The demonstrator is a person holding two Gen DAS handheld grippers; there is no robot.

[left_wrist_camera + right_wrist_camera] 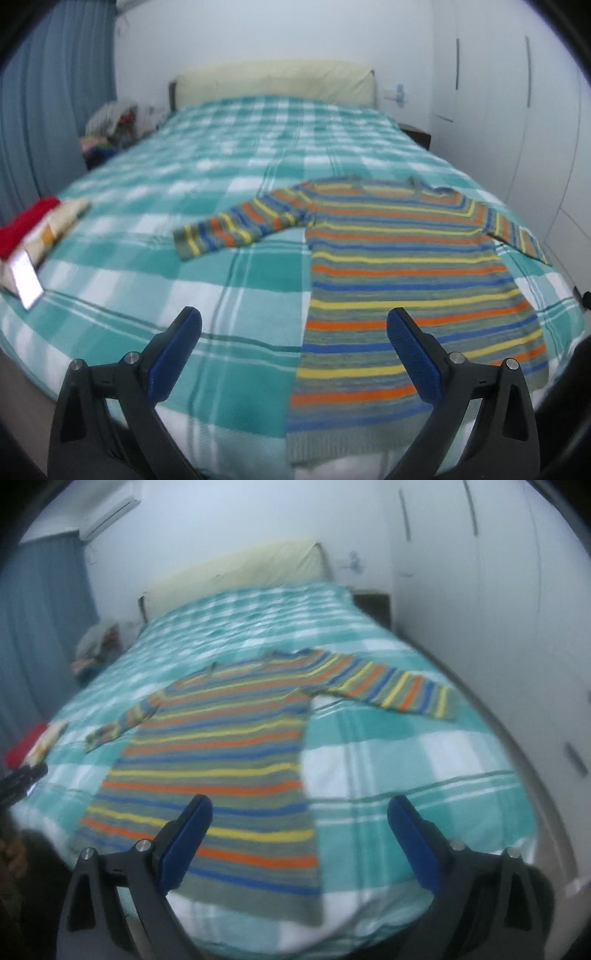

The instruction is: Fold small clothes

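A small striped sweater (pixel 399 266) in orange, yellow, blue and grey-green lies flat and face up on the bed, both sleeves spread out sideways. It also shows in the right wrist view (pixel 221 760). My left gripper (pixel 295 325) is open and empty, hovering above the sweater's lower left hem edge. My right gripper (pixel 299 812) is open and empty, hovering above the lower right hem edge. Neither gripper touches the cloth.
The bed has a teal and white checked blanket (pixel 184 184) and a cream headboard (pixel 277 85). A red and cream folded pile (pixel 33 229) lies at the bed's left edge. A white wardrobe (pixel 517 92) stands on the right, curtains (pixel 48 110) on the left.
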